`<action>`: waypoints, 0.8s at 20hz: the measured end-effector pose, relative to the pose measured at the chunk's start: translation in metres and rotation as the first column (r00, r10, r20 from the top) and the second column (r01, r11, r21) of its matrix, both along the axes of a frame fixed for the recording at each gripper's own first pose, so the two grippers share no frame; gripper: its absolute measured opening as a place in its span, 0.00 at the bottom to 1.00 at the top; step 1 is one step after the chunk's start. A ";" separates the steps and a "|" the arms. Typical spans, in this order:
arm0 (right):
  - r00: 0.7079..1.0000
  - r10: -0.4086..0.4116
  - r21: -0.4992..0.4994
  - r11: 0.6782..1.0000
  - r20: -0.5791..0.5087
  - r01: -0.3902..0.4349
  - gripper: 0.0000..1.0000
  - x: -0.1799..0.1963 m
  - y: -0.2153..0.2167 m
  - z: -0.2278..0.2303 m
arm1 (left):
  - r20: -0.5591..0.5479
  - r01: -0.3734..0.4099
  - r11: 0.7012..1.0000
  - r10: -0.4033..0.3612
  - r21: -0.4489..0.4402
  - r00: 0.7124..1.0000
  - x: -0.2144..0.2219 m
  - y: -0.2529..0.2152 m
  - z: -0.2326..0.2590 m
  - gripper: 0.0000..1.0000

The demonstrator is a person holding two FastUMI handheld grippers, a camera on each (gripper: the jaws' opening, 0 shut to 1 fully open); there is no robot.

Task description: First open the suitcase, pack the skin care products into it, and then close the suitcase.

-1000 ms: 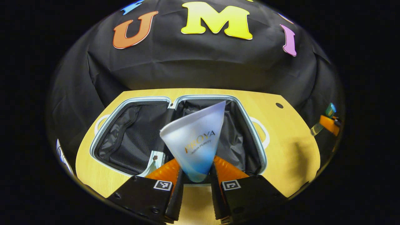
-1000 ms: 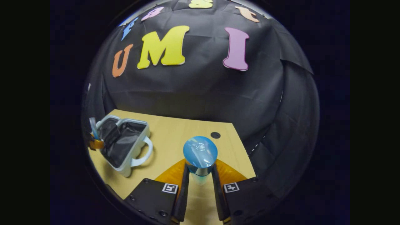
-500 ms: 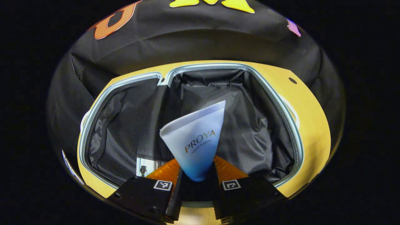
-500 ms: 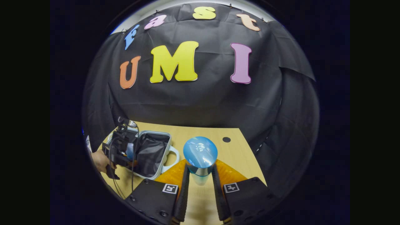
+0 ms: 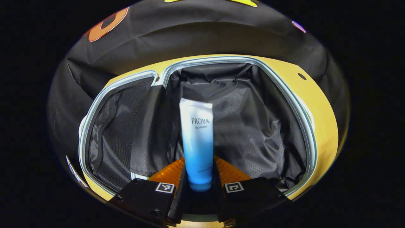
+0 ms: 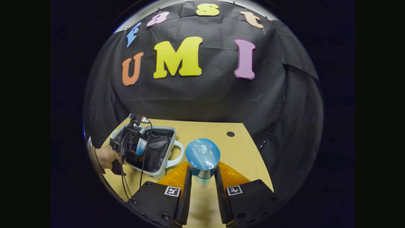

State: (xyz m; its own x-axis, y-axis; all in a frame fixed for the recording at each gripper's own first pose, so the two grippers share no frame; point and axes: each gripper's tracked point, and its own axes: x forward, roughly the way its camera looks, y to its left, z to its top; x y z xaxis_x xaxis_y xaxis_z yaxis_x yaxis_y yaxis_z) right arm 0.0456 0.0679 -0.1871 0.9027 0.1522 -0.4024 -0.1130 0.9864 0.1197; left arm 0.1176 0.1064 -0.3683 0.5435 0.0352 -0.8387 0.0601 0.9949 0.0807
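Over the open suitcase (image 5: 303,104), tube (image 5: 196,139) at 12 o'clock of left gripper (image 5: 198,186), clamped at its cap end, label not transcribed, right gripper (image 6: 202,186) gripping a blue-capped bottle (image 6: 202,155).

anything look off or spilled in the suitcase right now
Nothing stands out. The suitcase lies open on the table with its black lining wrinkled but dry. The left gripper holds a blue-and-white tube over the right half; the right gripper holds a blue-capped bottle above the table.
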 end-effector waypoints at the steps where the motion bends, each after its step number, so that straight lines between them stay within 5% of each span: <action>1: 1.000 0.001 0.002 1.000 0.001 -0.001 0.36 0.000 -0.002 -0.002 | -0.003 -0.003 1.000 0.003 0.009 1.000 -0.001 0.001 0.001 0.44; 6: 1.000 0.008 0.005 1.000 0.001 -0.008 0.36 0.001 -0.010 -0.002 | 0.000 -0.022 0.999 0.022 0.038 1.000 -0.002 0.001 0.003 0.46; 7: 1.000 0.016 0.011 1.000 0.002 -0.016 0.36 0.002 -0.009 -0.002 | 0.006 -0.028 0.999 0.028 0.017 1.000 -0.003 -0.001 0.003 0.58; 8: 1.000 0.026 0.021 0.999 -0.001 -0.026 0.36 0.003 -0.006 0.000 | 0.016 -0.036 0.999 0.036 -0.002 0.999 -0.005 -0.003 0.008 0.51; 9: 0.999 0.036 0.030 0.999 -0.003 -0.036 0.36 0.005 -0.002 0.001 | 0.026 -0.041 0.999 0.042 -0.014 0.999 -0.008 -0.006 0.013 0.77; 16: 0.989 0.145 0.050 0.988 0.019 -0.146 0.34 0.025 0.064 0.018 | 0.264 -0.025 0.999 0.032 -0.029 0.964 -0.024 0.002 0.096 0.90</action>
State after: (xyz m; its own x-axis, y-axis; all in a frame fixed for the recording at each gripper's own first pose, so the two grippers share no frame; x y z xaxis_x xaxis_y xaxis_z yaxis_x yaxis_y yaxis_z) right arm 0.0704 0.1323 -0.1694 0.8754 0.3021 -0.3773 -0.2568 0.9520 0.1663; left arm 0.0937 0.1082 -0.2725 0.7448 0.0344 -0.6664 0.0119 0.9978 0.0648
